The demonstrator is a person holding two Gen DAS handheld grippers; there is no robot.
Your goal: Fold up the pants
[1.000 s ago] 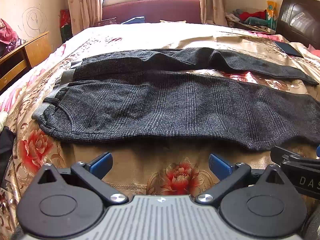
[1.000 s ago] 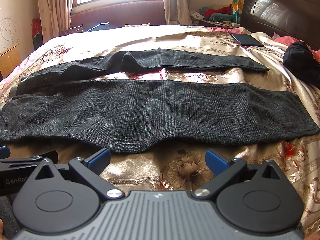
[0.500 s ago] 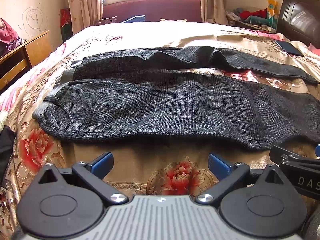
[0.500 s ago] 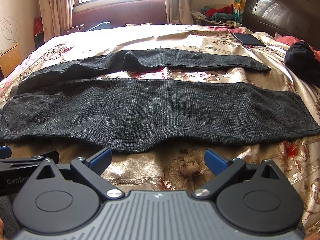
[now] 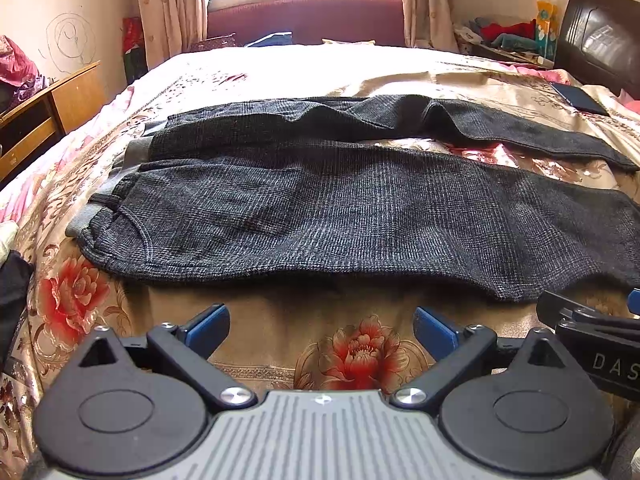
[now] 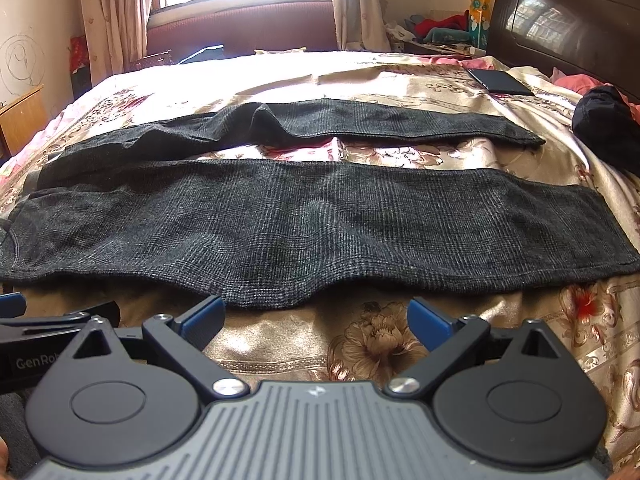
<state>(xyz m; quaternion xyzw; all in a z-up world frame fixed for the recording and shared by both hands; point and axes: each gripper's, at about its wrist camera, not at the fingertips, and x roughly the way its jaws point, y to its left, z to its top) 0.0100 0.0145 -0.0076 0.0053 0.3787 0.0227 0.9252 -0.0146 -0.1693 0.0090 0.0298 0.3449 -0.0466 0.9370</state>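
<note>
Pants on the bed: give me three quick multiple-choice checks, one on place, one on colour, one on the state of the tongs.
1. Which end of the pants lies at the left of the left wrist view?
A. the waistband
B. the leg hems
C. a folded middle

2. What colour are the pads on the tongs?
A. red
B. blue
C. white

3. How do the left tongs and right tongs stand?
A. both shut on the fabric
B. one open, one shut
C. both open, holding nothing

Answers: 1 A, the grey waistband sits at the left end. 2 B, the pads are blue. 3 C, both pairs gape over the floral bedspread, short of the pants' near edge.
</note>
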